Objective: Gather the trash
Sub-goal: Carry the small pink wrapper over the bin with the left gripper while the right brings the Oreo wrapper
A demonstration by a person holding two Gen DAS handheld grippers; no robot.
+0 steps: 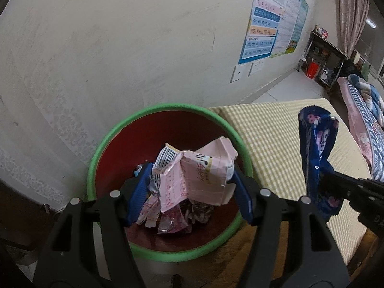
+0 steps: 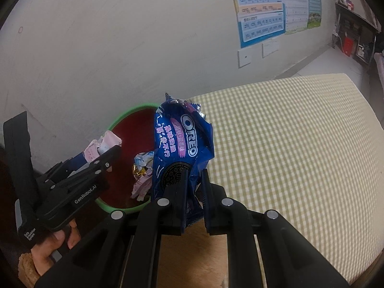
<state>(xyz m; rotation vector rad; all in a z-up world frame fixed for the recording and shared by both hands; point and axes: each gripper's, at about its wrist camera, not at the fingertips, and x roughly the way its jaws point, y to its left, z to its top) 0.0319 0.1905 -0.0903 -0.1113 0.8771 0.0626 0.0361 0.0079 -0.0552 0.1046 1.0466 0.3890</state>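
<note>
Gripping a crushed pink carton (image 1: 192,180) between the blue pads of the left gripper (image 1: 189,189), directly above the green-rimmed red bin (image 1: 93,158), with the carton bulging past both pads. Clamping the blue Oreo wrapper (image 2: 177,148) low down in the tightly closed right gripper (image 2: 193,182), with the wrapper standing upright just beside the bin's right rim, over the near left corner of the yellow checked cushion (image 2: 288,144). Already lying in the bin: pink scraps, a foil piece and a pale wrapper (image 2: 142,160). Risking, by judgement, a snag on release, the springy carton possibly clinging to a pad or tipping off the rim onto the floor. Risking too a miss with the wrapper, not yet hanging over the opening, so letting go here would likely drop it on the cushion; crowding both grippers over one bin could also cause a knock. Reading "OREO" plus Chinese characters on the wrapper, a barcode on the carton, "GenRobot.AI" and "Data Acquisition System" on the left gripper body. Farther back, showing wall charts (image 1: 264,24) too small to read.
</note>
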